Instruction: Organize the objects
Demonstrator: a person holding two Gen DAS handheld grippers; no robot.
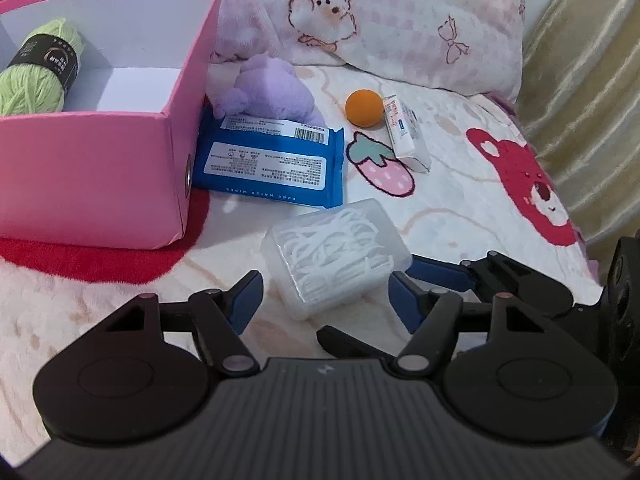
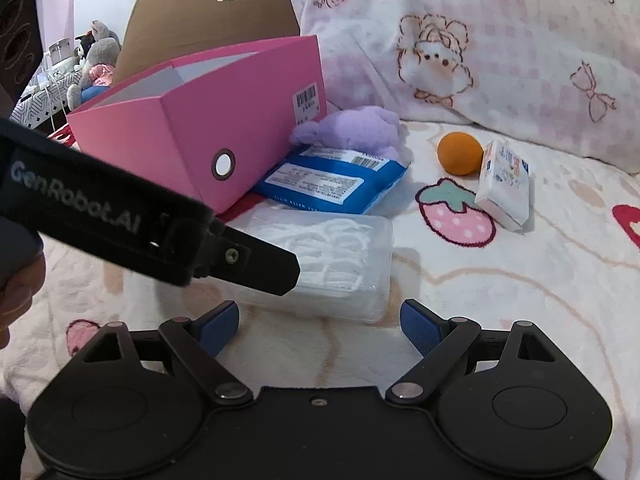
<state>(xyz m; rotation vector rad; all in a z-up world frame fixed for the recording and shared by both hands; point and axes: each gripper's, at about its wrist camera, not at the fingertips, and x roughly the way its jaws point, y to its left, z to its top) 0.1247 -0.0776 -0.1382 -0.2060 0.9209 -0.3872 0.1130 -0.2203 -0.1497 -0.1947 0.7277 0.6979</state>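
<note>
A clear plastic case of white floss picks (image 1: 332, 252) lies on the patterned blanket. My left gripper (image 1: 324, 300) is open, its blue pads on either side of the case's near end with a gap showing at the left pad. In the right wrist view the same case (image 2: 340, 264) lies just beyond my open right gripper (image 2: 318, 326), and one black finger of the left gripper (image 2: 260, 266) crosses over its left part. The pink box (image 1: 100, 152) stands to the left with a green yarn skein (image 1: 36, 76) inside.
Past the case, a blue wipes pack (image 1: 276, 160) leans against the pink box under a purple plush (image 1: 268, 88). An orange ball (image 1: 364, 106) and a small white carton (image 1: 404, 132) lie further right. A pillow (image 1: 400, 20) bounds the back. A hand (image 2: 16, 292) shows at the left edge.
</note>
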